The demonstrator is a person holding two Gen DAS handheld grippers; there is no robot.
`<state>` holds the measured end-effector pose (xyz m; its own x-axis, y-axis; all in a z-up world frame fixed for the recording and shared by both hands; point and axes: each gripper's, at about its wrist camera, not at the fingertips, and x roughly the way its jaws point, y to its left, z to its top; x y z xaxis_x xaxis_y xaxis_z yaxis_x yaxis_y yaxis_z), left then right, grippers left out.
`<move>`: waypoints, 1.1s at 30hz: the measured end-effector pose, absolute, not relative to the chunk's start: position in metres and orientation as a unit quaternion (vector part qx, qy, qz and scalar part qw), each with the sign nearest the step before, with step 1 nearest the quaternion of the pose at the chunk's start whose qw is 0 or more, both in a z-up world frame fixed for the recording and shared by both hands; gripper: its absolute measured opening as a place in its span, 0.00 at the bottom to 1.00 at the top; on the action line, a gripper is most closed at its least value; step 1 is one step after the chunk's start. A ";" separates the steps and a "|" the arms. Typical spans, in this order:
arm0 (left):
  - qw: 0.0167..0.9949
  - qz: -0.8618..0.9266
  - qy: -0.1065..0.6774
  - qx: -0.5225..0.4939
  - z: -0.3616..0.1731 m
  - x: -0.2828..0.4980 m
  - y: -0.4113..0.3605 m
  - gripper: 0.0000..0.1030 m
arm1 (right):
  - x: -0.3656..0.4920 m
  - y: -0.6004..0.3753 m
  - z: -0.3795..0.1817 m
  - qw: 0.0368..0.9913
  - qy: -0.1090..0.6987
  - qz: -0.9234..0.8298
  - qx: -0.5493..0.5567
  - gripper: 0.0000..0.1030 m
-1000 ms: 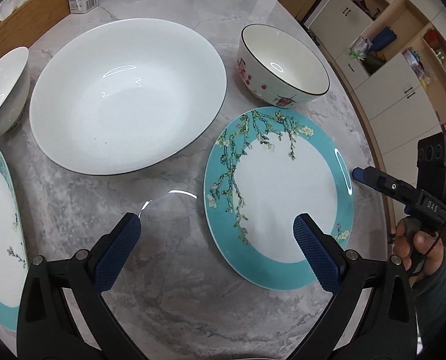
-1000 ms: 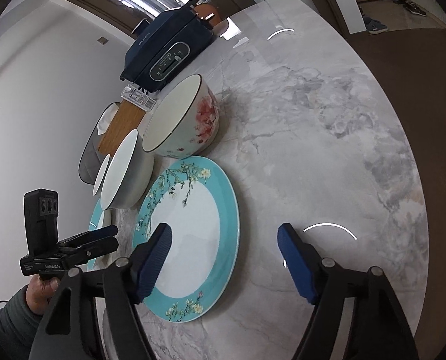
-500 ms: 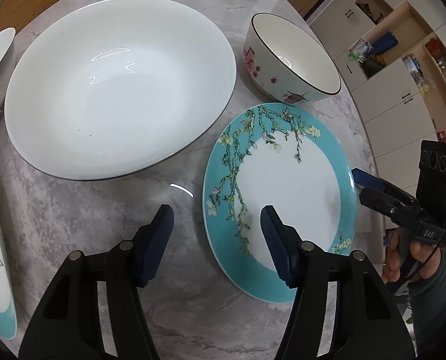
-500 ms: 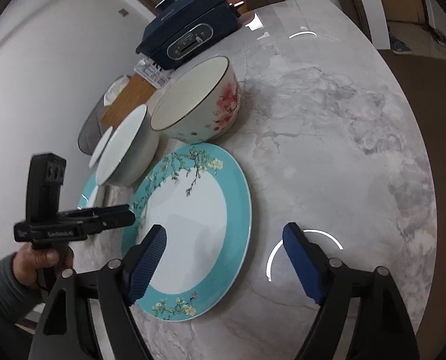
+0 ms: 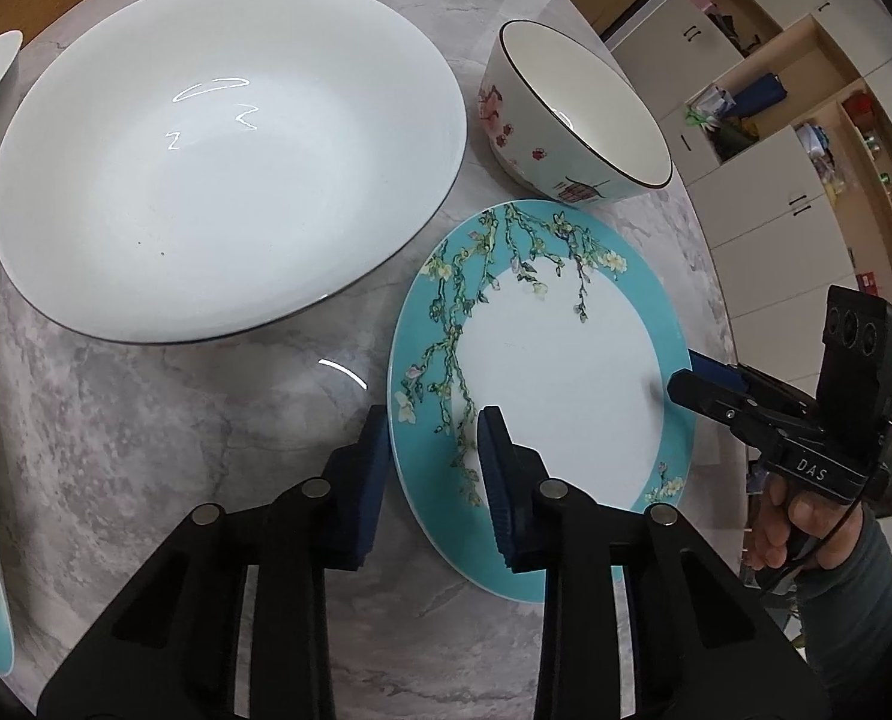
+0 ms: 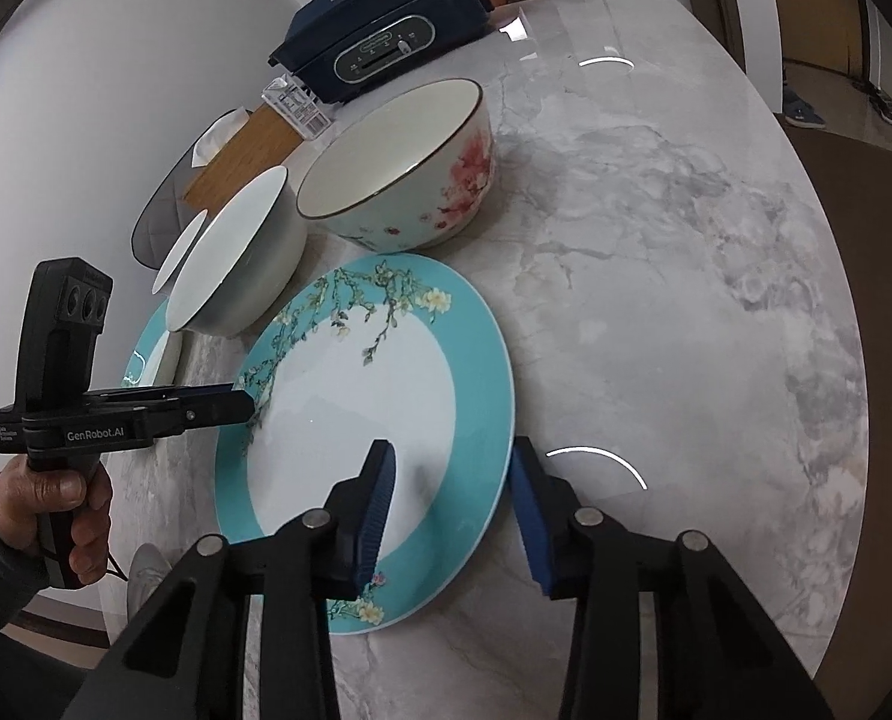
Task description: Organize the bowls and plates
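The left gripper and right gripper have just been closing, each astride an opposite edge of the round, shiny teal-rimmed flowered plate on the grey marble table; whether their pads touch is hard to tell. Beyond the plate sit a big white bowl and a pink-flowered bowl.

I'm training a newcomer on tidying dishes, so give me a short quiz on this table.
1. True or false: the pink-flowered ceramic bowl sits inside the large white ceramic bowl.
2. What do the left gripper and right gripper both straddle? A) the round teal-rimmed blossom plate B) a mug C) a fork
3. How many teal-rimmed plates show?
Key: 1 false; 2 A, jaws have just been closing, not clamped; 3 two.
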<state>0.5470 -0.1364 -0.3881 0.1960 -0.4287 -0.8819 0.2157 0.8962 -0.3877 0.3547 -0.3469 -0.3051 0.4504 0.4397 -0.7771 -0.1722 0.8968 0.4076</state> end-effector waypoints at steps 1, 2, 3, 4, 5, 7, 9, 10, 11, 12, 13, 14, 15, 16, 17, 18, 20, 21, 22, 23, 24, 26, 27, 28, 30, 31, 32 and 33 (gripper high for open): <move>0.766 -0.211 0.600 -0.091 -0.388 0.548 -0.135 0.24 | 0.355 -0.349 -0.306 0.839 0.494 0.181 0.139 0.35; 0.765 -0.211 0.602 -0.092 -0.388 0.548 -0.134 0.23 | 0.354 -0.353 -0.307 0.837 0.496 0.179 0.143 0.28; 0.764 -0.208 0.604 -0.091 -0.388 0.548 -0.132 0.18 | 0.355 -0.357 -0.307 0.835 0.500 0.176 0.147 0.20; 0.764 -0.204 0.606 -0.089 -0.389 0.549 -0.130 0.14 | 0.357 -0.360 -0.309 0.834 0.503 0.171 0.152 0.15; 0.762 -0.204 0.608 -0.093 -0.389 0.550 -0.129 0.13 | 0.358 -0.364 -0.310 0.831 0.506 0.169 0.160 0.15; 0.760 -0.202 0.611 -0.095 -0.389 0.549 -0.127 0.13 | 0.359 -0.366 -0.311 0.828 0.508 0.169 0.167 0.15; 0.762 -0.198 0.611 -0.087 -0.388 0.548 -0.129 0.13 | 0.359 -0.364 -0.311 0.828 0.510 0.167 0.165 0.15; 0.762 -0.197 0.611 -0.087 -0.388 0.548 -0.129 0.13 | 0.360 -0.364 -0.311 0.826 0.510 0.166 0.170 0.14; 0.761 -0.197 0.612 -0.088 -0.388 0.549 -0.128 0.13 | 0.361 -0.365 -0.312 0.825 0.510 0.166 0.177 0.14; 0.760 -0.197 0.613 -0.091 -0.388 0.549 -0.128 0.12 | 0.361 -0.366 -0.312 0.824 0.510 0.165 0.182 0.13; 0.758 -0.198 0.615 -0.093 -0.389 0.549 -0.128 0.12 | 0.360 -0.367 -0.313 0.828 0.506 0.158 0.185 0.13; 0.757 -0.198 0.616 -0.093 -0.389 0.549 -0.128 0.12 | 0.359 -0.367 -0.313 0.828 0.505 0.157 0.187 0.13; 0.756 -0.198 0.617 -0.093 -0.388 0.548 -0.127 0.12 | 0.359 -0.366 -0.313 0.827 0.505 0.156 0.190 0.13; 0.755 -0.197 0.618 -0.095 -0.388 0.547 -0.125 0.12 | 0.358 -0.366 -0.313 0.827 0.505 0.155 0.192 0.13; 0.754 -0.197 0.619 -0.097 -0.388 0.547 -0.124 0.12 | 0.357 -0.367 -0.314 0.826 0.505 0.154 0.195 0.13; 0.753 -0.196 0.620 -0.100 -0.388 0.547 -0.123 0.11 | 0.357 -0.367 -0.314 0.826 0.506 0.153 0.197 0.13; 0.752 -0.193 0.622 -0.105 -0.388 0.546 -0.122 0.11 | 0.356 -0.365 -0.314 0.825 0.507 0.151 0.197 0.13; 0.752 -0.192 0.622 -0.106 -0.388 0.546 -0.121 0.11 | 0.356 -0.364 -0.314 0.825 0.508 0.150 0.197 0.13; 0.753 -0.192 0.621 -0.106 -0.387 0.545 -0.121 0.11 | 0.356 -0.363 -0.313 0.824 0.509 0.149 0.197 0.13; 0.754 -0.192 0.620 -0.105 -0.385 0.544 -0.121 0.11 | 0.355 -0.363 -0.313 0.824 0.509 0.149 0.198 0.13; 0.756 -0.192 0.617 -0.104 -0.382 0.543 -0.121 0.11 | 0.354 -0.363 -0.312 0.824 0.509 0.148 0.200 0.13; 0.758 -0.194 0.615 -0.101 -0.378 0.542 -0.122 0.11 | 0.354 -0.364 -0.311 0.825 0.507 0.147 0.202 0.13; 0.757 -0.194 0.616 -0.102 -0.376 0.541 -0.122 0.11 | 0.353 -0.363 -0.310 0.825 0.507 0.145 0.204 0.13; 0.756 -0.194 0.616 -0.104 -0.375 0.541 -0.121 0.11 | 0.352 -0.363 -0.310 0.824 0.508 0.144 0.206 0.13; 0.755 -0.193 0.617 -0.108 -0.372 0.537 -0.118 0.11 | 0.350 -0.362 -0.308 0.824 0.507 0.142 0.209 0.13; 0.755 -0.193 0.616 -0.110 -0.370 0.536 -0.118 0.11 | 0.349 -0.362 -0.307 0.824 0.507 0.141 0.209 0.13; 0.756 -0.192 0.616 -0.112 -0.368 0.535 -0.117 0.11 | 0.348 -0.362 -0.306 0.824 0.507 0.140 0.211 0.13; 0.756 -0.192 0.616 -0.113 -0.366 0.533 -0.116 0.11 | 0.347 -0.361 -0.305 0.823 0.507 0.140 0.214 0.13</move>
<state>0.5326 -0.1156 -0.3657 0.1683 -0.4291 -0.8874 0.1505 0.9009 -0.4071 0.3471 -0.3609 -0.3046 0.4458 0.4478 -0.7751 -0.0140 0.8692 0.4942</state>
